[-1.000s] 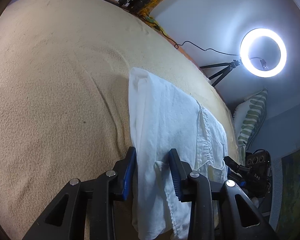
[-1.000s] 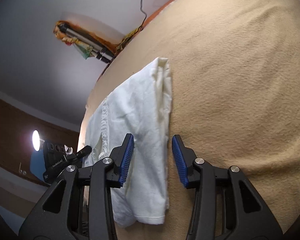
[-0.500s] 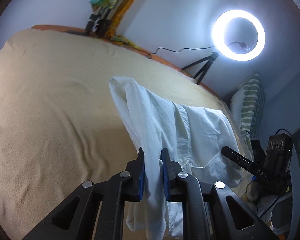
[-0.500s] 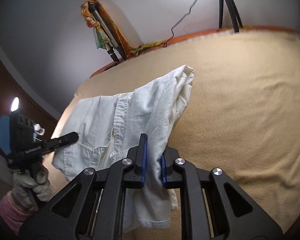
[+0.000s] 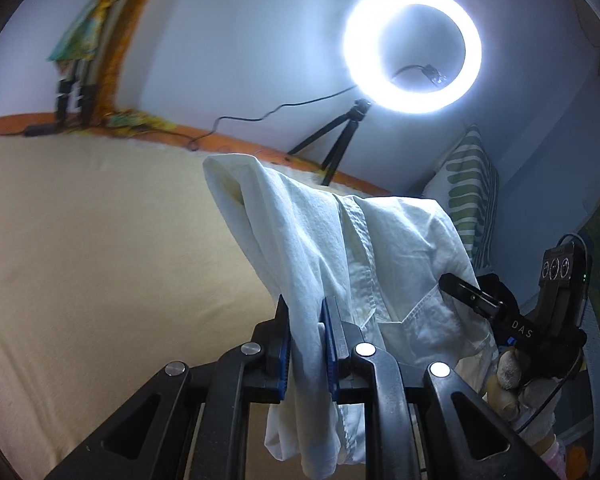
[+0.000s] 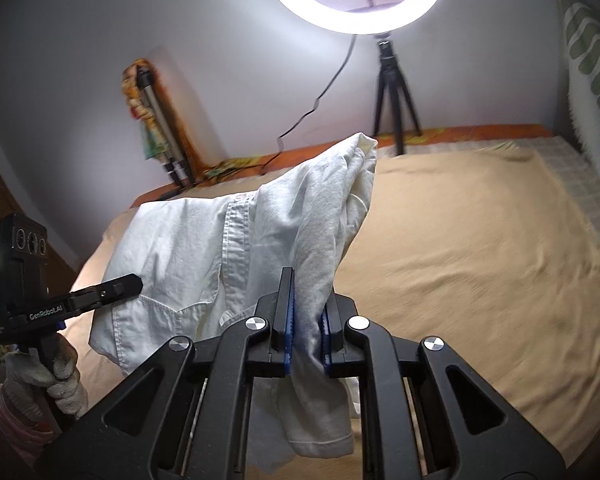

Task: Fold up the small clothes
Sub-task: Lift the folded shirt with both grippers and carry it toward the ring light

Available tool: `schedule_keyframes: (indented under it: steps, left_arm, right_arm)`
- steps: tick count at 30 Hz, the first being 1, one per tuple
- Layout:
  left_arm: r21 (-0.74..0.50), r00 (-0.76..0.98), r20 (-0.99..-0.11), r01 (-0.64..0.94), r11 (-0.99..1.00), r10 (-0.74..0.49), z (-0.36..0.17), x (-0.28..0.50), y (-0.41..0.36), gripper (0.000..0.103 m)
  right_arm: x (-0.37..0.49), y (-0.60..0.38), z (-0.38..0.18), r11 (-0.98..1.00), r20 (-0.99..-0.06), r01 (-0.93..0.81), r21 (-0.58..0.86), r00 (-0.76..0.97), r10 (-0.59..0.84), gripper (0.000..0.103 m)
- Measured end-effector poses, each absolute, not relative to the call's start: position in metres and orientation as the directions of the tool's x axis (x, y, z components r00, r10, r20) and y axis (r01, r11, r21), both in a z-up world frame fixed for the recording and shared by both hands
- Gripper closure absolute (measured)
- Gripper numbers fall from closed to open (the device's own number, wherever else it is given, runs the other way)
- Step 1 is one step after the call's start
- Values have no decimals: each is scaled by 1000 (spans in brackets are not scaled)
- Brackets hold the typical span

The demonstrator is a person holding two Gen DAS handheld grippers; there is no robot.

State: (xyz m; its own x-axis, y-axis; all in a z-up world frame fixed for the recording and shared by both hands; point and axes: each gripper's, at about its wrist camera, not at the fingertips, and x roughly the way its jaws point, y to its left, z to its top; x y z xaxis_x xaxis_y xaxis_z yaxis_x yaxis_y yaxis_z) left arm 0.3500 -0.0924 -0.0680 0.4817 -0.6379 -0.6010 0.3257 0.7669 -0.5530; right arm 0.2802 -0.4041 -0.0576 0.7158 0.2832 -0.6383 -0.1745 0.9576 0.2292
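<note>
Since 1 second ago, both grippers have closed on the white shirt (image 5: 300, 248) and raised its near edge off the beige blanket (image 5: 100, 260), where it lay flat with the blue pads spread to either side of it. The far part of the garment now drapes down from the grips toward the bed, its button placket and chest pocket facing the cameras.

The left gripper (image 5: 305, 344) has its jaws pressed together on a bunched fold of the cloth, and a tail of fabric hangs below the pads. The right gripper (image 6: 305, 320) pinches the shirt (image 6: 228, 248) the same way, with a folded hem dangling beneath it. In the right wrist view the left gripper (image 6: 130, 282) shows from the side, held in a gloved hand (image 6: 50, 380) with a pink sleeve below it; its tip sits against the pocket area.

Behind the bed, 1 lit ring light (image 5: 412, 48) stands on a small tripod (image 5: 336, 140) by the wall, its cable trailing along the orange bed edge. A green striped pillow (image 5: 470, 200) leans at the right of the left wrist view. The blanket (image 6: 480, 248) lies bare to the right of the raised shirt.
</note>
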Motion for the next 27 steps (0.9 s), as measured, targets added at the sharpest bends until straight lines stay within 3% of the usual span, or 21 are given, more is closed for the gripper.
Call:
schedule_keyframes:
  steps: [12,27]
  left_arm:
    - [-544,453,-601,371,752,-658,-85,446,-216,91]
    - [-442,460,-676,372,816,-576,-126,496,-284,91]
  right_arm:
    - [369,-495,-49,993,-636,-30,118,765,98,92]
    - [443,-551,-91,993,-642,72,92,767,4,92]
